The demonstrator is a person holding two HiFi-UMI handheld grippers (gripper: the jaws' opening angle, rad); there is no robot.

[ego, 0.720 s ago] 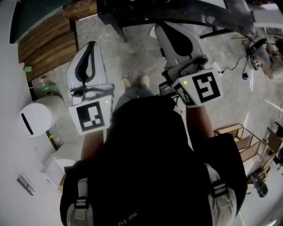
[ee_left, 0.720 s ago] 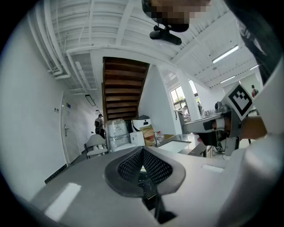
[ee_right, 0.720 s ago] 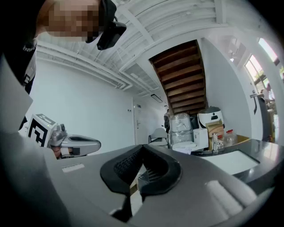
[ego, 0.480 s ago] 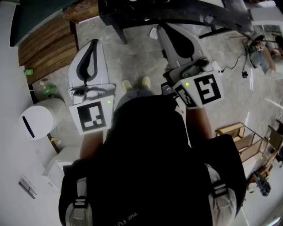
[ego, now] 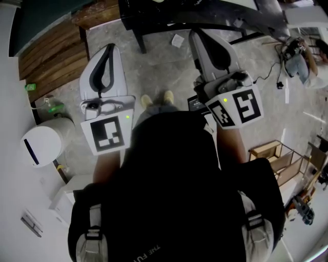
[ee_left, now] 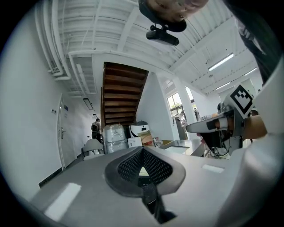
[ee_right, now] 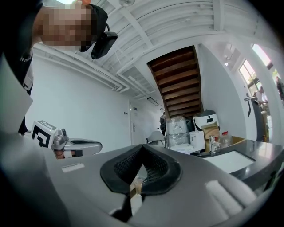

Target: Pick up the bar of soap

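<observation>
No bar of soap shows in any view. In the head view a person in a dark top holds both grippers out level over a grey stone floor. My left gripper [ego: 108, 48] is shut with nothing in it, and in the left gripper view [ee_left: 142, 150] its jaws meet at the tip. My right gripper [ego: 198, 34] is also shut and empty; in the right gripper view [ee_right: 142, 147] its black pads [ee_right: 155, 170] close to a point. Each gripper sees the other gripper beside it.
A dark table [ego: 205, 15] stands just ahead of the grippers. Wooden stairs [ego: 48, 48] and a white round machine [ego: 43, 140] are on the left, a wooden frame [ego: 277, 158] and cables on the right. A counter with a sink [ee_right: 235, 162], a tap and water jugs [ee_right: 177, 126] lies ahead.
The head view has drifted, bringing the dark table further into the picture. The right gripper has shifted slightly right. Both grippers stay shut and level.
</observation>
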